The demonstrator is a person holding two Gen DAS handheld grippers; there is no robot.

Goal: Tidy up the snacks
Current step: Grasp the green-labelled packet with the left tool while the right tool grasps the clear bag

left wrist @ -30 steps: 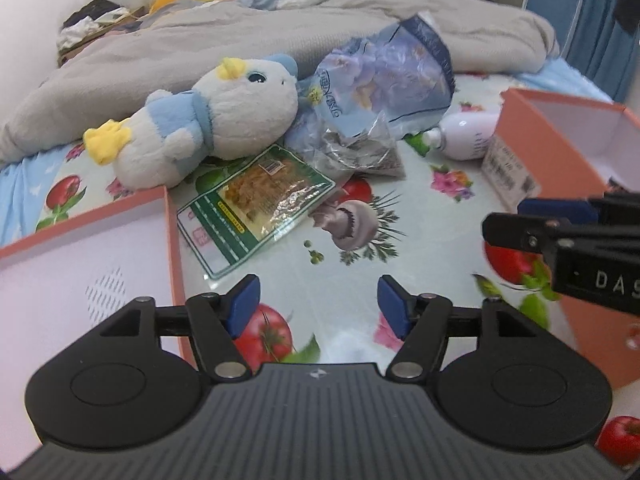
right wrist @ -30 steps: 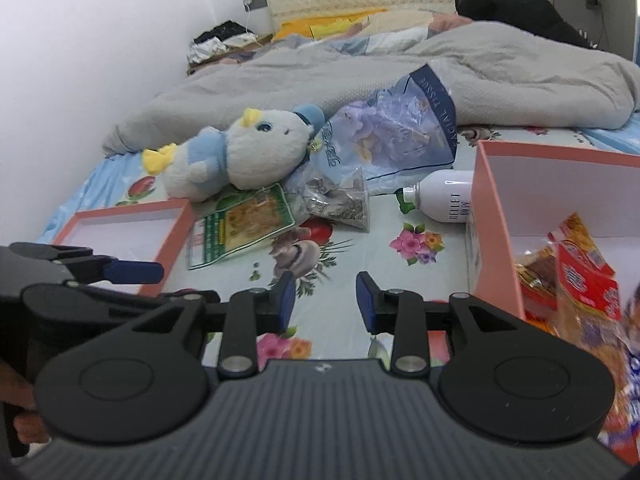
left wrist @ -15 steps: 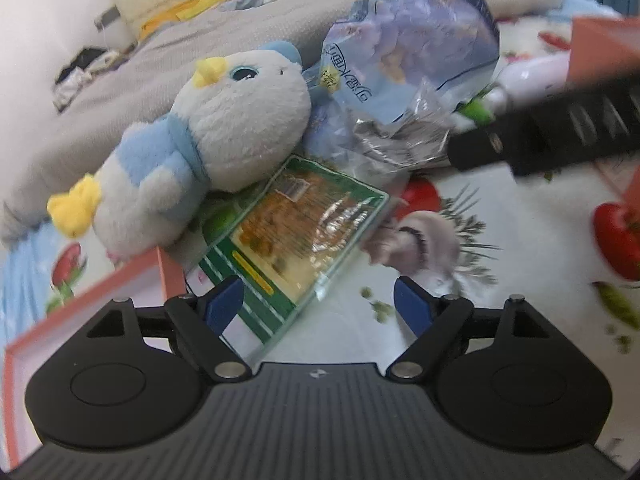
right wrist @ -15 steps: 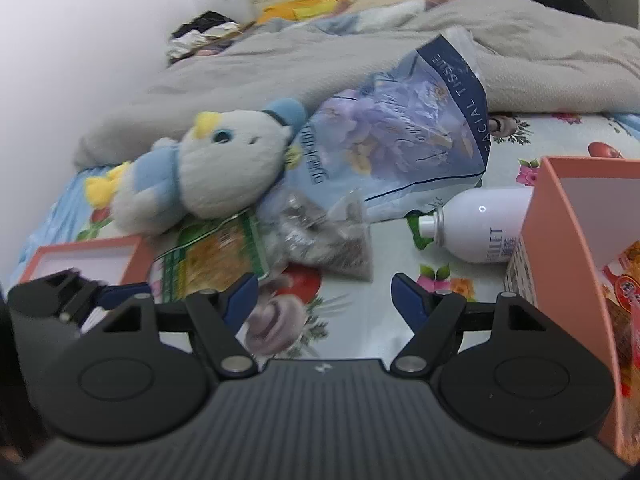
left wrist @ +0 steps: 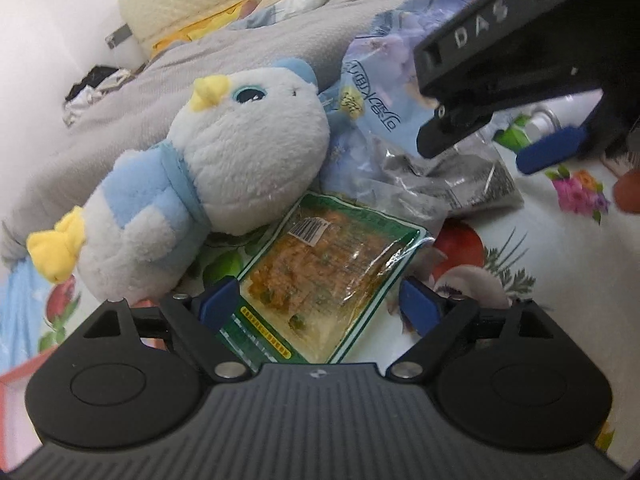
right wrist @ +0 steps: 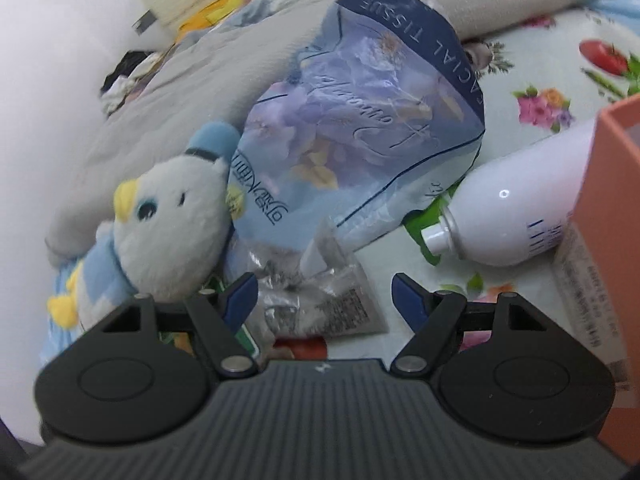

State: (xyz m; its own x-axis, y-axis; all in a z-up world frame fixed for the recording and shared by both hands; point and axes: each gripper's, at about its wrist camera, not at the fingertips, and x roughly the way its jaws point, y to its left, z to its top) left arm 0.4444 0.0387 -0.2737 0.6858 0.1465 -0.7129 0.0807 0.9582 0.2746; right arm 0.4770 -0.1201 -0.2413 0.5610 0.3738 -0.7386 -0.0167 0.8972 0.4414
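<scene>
A green snack packet (left wrist: 324,276) with orange contents lies flat on the flowered sheet, partly under a plush toy (left wrist: 224,184). My left gripper (left wrist: 320,306) hangs low over the packet's near end. Its jaws are opening, one blue pad on each side of the packet, neither pressing on it. A clear packet of dark seeds (right wrist: 340,304) lies just right of the green one. My right gripper (right wrist: 324,296) is open above it with the packet between the blue pads, which stand apart from it. In the left wrist view the right gripper (left wrist: 488,148) hovers over this clear packet (left wrist: 452,184).
A blue facial tissue pack (right wrist: 360,120) leans behind the packets. A white bottle (right wrist: 512,220) lies on its side against an orange box (right wrist: 612,208) at the right. Another orange box edge (left wrist: 16,384) shows at lower left. A grey blanket (left wrist: 160,92) covers the bed behind.
Both grippers moved forward and down toward the packets. Both sets of jaws widened. The right gripper rolled and now hangs over the clear packet, the left over the green one.
</scene>
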